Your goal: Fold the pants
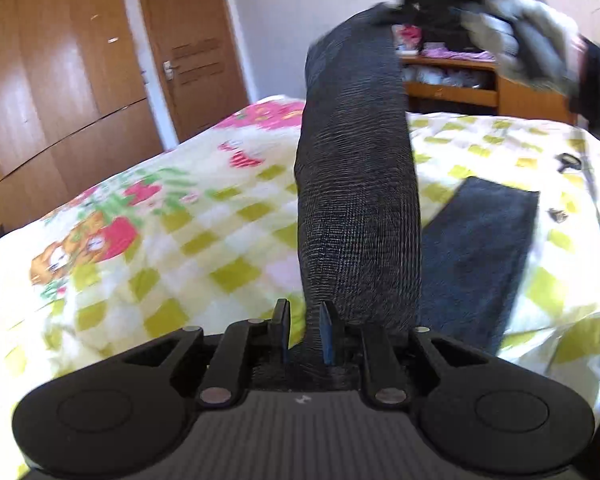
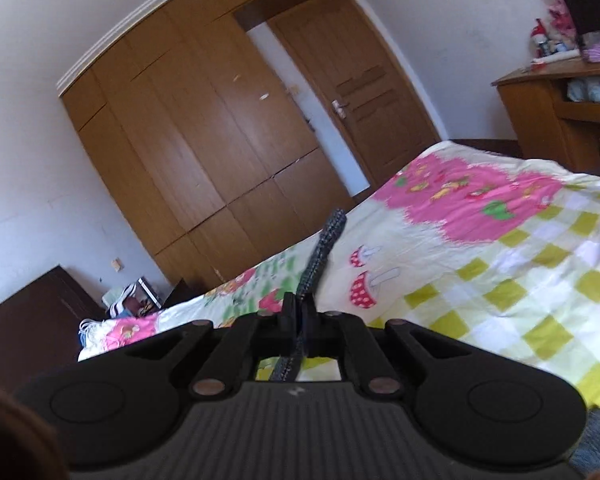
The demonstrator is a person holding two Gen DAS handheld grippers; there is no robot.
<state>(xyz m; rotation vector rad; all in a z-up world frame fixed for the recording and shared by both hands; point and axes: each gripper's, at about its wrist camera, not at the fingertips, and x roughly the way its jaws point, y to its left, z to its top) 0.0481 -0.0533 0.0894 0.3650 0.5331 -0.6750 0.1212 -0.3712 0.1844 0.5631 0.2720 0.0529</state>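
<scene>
The left gripper [image 1: 306,330] is clamped on the dark grey pants [image 1: 356,184], and the right gripper [image 2: 299,316] is pinched tight on another edge of them. One leg stretches taut in the air between the two; the other lies flat on the checked bedspread [image 1: 188,240].

bright, even daylight — both fisheye views bend at the edges, with motion blur smearing the scene.
</scene>
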